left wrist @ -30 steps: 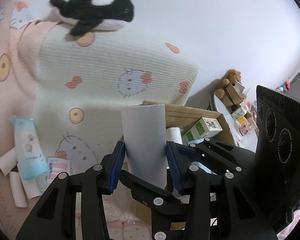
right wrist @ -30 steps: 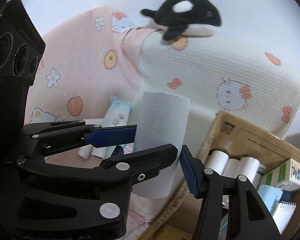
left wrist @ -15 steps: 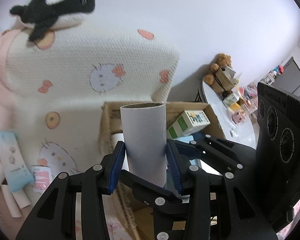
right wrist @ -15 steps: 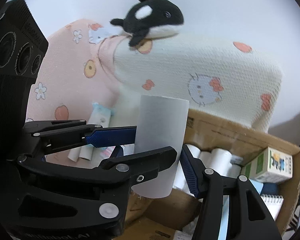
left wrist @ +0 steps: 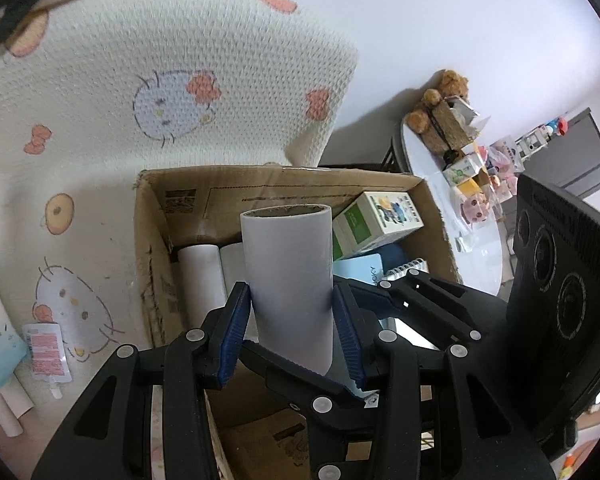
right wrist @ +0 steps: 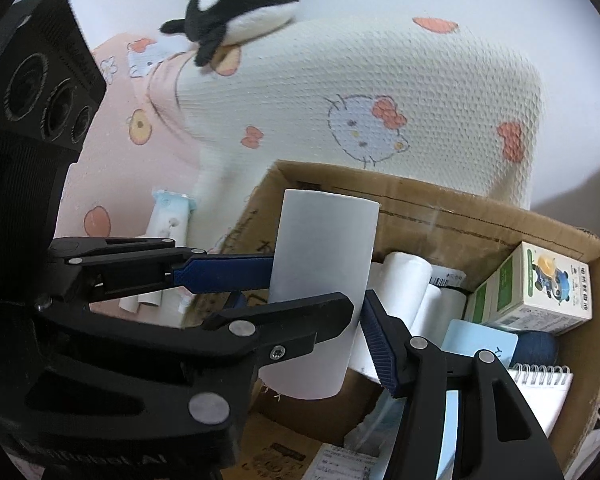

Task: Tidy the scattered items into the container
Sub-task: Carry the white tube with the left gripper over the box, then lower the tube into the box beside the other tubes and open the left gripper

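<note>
The cardboard box point(left wrist: 160, 240) is cut off at the bottom edge in both views, and the black gripper frames hide its near floor. In the left view the plush orca point(left wrist: 8, 8) is only a blurred dark patch at the top-left corner. Items on the round table point(left wrist: 432, 184) beyond the box are too small to identify.

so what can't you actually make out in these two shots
- Box floor, left wrist view: mostly hidden by the left tool and its roll.
- Notebook, right wrist view: partly behind the right tool.
- Orca plush, left wrist view: cut off, blurred.
- Items on the round table: too small.
</note>
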{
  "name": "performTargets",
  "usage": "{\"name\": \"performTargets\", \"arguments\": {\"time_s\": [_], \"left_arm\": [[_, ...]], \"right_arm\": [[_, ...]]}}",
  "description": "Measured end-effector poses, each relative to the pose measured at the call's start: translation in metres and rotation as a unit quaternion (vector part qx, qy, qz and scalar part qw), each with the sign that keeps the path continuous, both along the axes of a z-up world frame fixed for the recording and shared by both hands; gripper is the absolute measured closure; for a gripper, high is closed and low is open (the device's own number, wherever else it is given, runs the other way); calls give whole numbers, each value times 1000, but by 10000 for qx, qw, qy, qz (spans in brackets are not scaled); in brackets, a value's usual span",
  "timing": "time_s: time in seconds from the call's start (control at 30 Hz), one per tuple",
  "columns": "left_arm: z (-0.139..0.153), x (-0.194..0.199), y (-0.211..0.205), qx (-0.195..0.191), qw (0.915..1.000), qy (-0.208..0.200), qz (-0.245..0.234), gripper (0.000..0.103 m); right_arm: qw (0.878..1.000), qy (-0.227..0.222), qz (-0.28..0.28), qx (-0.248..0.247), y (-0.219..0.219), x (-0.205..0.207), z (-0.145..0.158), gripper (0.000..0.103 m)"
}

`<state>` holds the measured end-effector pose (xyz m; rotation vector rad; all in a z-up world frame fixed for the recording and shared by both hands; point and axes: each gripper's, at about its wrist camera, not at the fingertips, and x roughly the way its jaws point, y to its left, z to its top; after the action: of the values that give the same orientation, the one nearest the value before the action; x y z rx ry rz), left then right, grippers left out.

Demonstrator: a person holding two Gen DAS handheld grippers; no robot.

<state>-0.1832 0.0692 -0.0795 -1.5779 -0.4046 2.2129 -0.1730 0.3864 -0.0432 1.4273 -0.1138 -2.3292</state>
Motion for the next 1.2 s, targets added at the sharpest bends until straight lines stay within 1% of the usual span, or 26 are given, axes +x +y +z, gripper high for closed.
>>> {"name": "performTargets", "arguments": {"time_s": [0.2, 0.3, 0.47, 0.57, 0.67, 0.73, 0.83, 0.9, 1.0, 1.07, 1.13, 1.2], "left_arm": [[-23, -23, 1, 68, 9984, -566, -7, 57], [-23, -25, 3, -70, 9984, -555, -18, 57], [-23, -28, 10, -354, 9977, -564, -112, 57], [-25, -30, 16, -644, 9960, -596, -194, 57], [-27, -31, 23, -958, 9929, -649, -263, 57], [-28, -32, 25, -1044, 9919, -684, -248, 57], [-30, -35, 23, -1047, 9911, -801, -172, 57], [-31, -36, 22, -1019, 9907, -894, -62, 57], [-32, -37, 22, -1040, 9901, -938, -10, 58], [-31, -37, 23, -1086, 9902, -874, -26, 71], [-31, -37, 22, -1042, 9909, -852, 2, 94], [-34, -36, 21, -954, 9916, -871, -47, 95]], "right_arm": [[9995, -116, -35, -287, 15, -14, -20, 45], [9990, -77, -18, -433, 18, -14, -23, 45], [9987, -8, 33, -510, 19, -16, -25, 45], [9982, 25, 85, -601, 23, -15, -25, 45], [9980, 65, 150, -613, 23, -11, -23, 48], [9980, 58, 189, -606, 23, -7, -22, 50], [9981, 63, 139, -605, 26, -8, -25, 56], [9982, 49, 71, -600, 29, -9, -26, 68], [9981, 2, 7, -617, 32, -12, -30, 69], [9986, -58, -31, -522, 32, -13, -33, 69], [9988, -122, -57, -480, 31, -14, -36, 69], [9986, -134, -17, -519, 30, -14, -37, 69]]}}
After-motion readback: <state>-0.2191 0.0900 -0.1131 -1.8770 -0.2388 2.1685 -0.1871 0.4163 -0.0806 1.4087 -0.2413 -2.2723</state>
